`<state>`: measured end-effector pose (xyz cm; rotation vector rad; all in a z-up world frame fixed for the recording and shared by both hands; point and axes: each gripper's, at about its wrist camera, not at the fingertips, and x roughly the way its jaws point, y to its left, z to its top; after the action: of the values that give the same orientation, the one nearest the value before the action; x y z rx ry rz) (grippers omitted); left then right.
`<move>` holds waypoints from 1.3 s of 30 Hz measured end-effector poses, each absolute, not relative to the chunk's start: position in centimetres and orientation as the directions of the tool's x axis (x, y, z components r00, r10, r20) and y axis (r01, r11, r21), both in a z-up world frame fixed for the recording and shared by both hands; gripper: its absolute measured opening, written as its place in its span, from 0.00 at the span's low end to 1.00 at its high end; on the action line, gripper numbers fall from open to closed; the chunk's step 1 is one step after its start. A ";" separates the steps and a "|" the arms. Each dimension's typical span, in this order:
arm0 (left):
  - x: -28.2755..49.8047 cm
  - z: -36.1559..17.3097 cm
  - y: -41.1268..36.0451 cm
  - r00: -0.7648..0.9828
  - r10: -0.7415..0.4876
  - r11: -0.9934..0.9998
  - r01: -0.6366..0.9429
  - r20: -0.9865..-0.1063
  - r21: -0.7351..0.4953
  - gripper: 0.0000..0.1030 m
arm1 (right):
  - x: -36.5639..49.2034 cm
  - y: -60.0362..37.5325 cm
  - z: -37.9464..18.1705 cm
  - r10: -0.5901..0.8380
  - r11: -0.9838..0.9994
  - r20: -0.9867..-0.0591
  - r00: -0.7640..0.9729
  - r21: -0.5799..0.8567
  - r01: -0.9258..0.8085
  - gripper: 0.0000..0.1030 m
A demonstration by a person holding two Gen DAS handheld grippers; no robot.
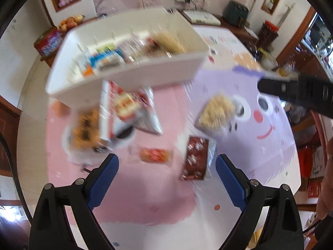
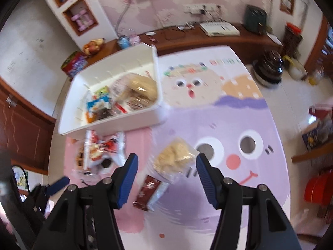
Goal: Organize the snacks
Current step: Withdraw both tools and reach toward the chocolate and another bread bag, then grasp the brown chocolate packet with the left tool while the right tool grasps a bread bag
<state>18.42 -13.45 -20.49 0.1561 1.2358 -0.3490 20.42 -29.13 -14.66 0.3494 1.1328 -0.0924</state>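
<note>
Both our tongs are spread and empty: the right gripper (image 2: 166, 179) frames the pale cracker packet (image 2: 174, 158) dead ahead, nearer than the left gripper (image 1: 166, 179).

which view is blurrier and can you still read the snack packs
Left wrist view: heavy motion smear on the white bin and the red-and-white packet, no print readable. Right wrist view: milder blur, the pale crumbly pack and dark red packet keep their shapes, text still unreadable. Both views bend at the edges; gripper fingers stay sharp.
</note>
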 end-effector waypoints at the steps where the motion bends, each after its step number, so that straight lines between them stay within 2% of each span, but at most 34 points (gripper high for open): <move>1: 18.2 -21.2 -13.9 0.268 -0.177 0.934 0.348 -0.947 -0.076 0.91 | 20.3 -29.6 -15.4 0.101 0.938 -0.902 0.420 0.227 0.263 0.57; 9: 17.8 -27.2 -16.7 0.129 -0.188 0.922 0.366 -0.974 -0.130 0.84 | 20.0 -31.4 -19.6 0.110 0.910 -0.927 0.360 0.239 0.338 0.57; 13: 18.2 -29.0 -17.5 0.074 -0.206 0.920 0.353 -0.976 -0.168 0.74 | 20.6 -31.6 -21.0 0.133 0.899 -0.930 0.341 0.258 0.353 0.57; 18: 18.4 -29.1 -18.4 0.120 -0.221 0.914 0.372 -0.968 -0.163 0.70 | 22.3 -31.2 -23.0 0.169 0.888 -0.939 0.300 0.277 0.366 0.57; 22: 18.8 -28.8 -18.2 0.181 -0.216 0.914 0.384 -0.959 -0.134 0.47 | 23.9 -30.7 -24.7 0.194 0.878 -0.946 0.261 0.286 0.384 0.57; 26: 18.8 -28.8 -17.5 0.202 -0.232 0.909 0.394 -0.952 -0.138 0.36 | 25.4 -30.1 -25.6 0.198 0.877 -0.949 0.244 0.283 0.390 0.57; 33: 18.9 -28.5 -14.6 0.189 -0.278 0.910 0.366 -0.942 -0.195 0.33 | 27.0 -28.1 -25.9 0.102 0.923 -0.973 0.208 0.171 0.344 0.59; 36: 19.2 -28.4 -13.4 0.183 -0.288 0.910 0.357 -0.940 -0.209 0.33 | 27.3 -27.3 -26.8 0.104 0.933 -0.980 0.168 0.154 0.325 0.62; 39: 20.0 -28.1 -13.1 0.178 -0.297 0.911 0.349 -0.938 -0.222 0.32 | 27.4 -26.0 -26.9 0.034 0.957 -0.985 0.170 0.081 0.279 0.63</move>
<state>19.97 -13.11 -28.14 0.0467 1.3154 -0.4568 27.37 -26.03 -26.92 0.2672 1.3938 -0.1776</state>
